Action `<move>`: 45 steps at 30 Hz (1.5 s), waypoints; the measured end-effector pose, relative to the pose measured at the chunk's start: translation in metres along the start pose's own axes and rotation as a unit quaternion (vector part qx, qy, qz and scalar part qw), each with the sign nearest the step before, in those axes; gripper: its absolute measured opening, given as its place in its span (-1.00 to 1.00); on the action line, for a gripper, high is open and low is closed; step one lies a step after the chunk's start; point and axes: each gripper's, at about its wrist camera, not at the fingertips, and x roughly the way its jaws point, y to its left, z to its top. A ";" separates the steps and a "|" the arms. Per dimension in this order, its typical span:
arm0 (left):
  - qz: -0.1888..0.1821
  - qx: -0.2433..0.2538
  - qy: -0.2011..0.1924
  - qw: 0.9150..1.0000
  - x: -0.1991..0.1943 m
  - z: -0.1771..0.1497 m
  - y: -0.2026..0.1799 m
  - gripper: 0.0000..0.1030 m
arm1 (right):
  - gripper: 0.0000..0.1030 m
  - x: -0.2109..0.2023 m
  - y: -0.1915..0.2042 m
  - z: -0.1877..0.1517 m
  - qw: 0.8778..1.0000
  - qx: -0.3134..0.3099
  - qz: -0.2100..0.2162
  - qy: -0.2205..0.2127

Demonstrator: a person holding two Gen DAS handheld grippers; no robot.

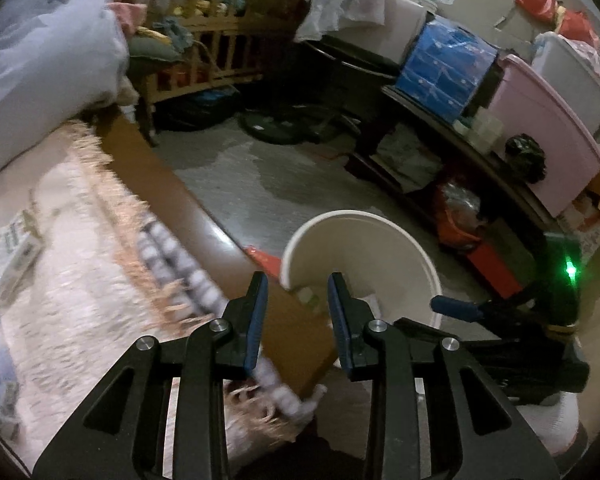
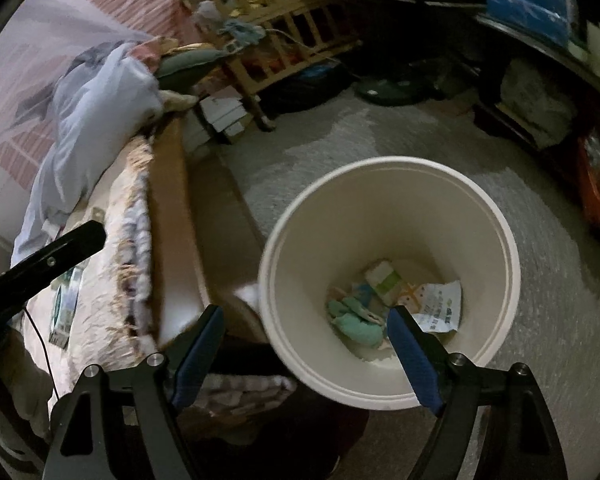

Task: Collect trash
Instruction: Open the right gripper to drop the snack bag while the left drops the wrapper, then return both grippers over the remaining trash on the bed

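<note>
the white bin [image 2: 388, 216] stands on the grey floor [image 2: 540, 320] just beside the brown bed edge [image 2: 172, 216], with open floor on its far side. inside lie a teal scrap [image 2: 354, 322], a white wrapper [image 2: 436, 306] and what may be a small carton [image 2: 384, 278]. the right claw [image 2: 306, 354] hangs released over the near rim, empty. the left claw [image 1: 298, 322] is also released and empty, above the bed edge beside the bin. a fringed blanket [image 1: 72, 248] covers the bed.
</note>
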 end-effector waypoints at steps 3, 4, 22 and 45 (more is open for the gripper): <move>0.020 -0.006 -0.007 1.000 -0.013 -0.005 0.013 -0.44 | 0.58 -0.006 0.019 0.000 1.000 -0.018 0.006 -0.012; 0.025 -0.008 -0.010 1.000 -0.017 -0.007 0.017 -0.44 | 0.58 -0.010 0.025 0.000 1.000 -0.020 0.010 -0.021; 0.111 -0.054 -0.054 0.991 -0.090 -0.042 0.084 -0.44 | 0.58 -0.019 0.123 -0.003 0.993 -0.101 0.050 -0.040; 0.159 -0.111 -0.059 0.979 -0.170 -0.123 0.191 -0.44 | 0.58 -0.071 0.141 -0.009 0.989 -0.136 0.003 -0.061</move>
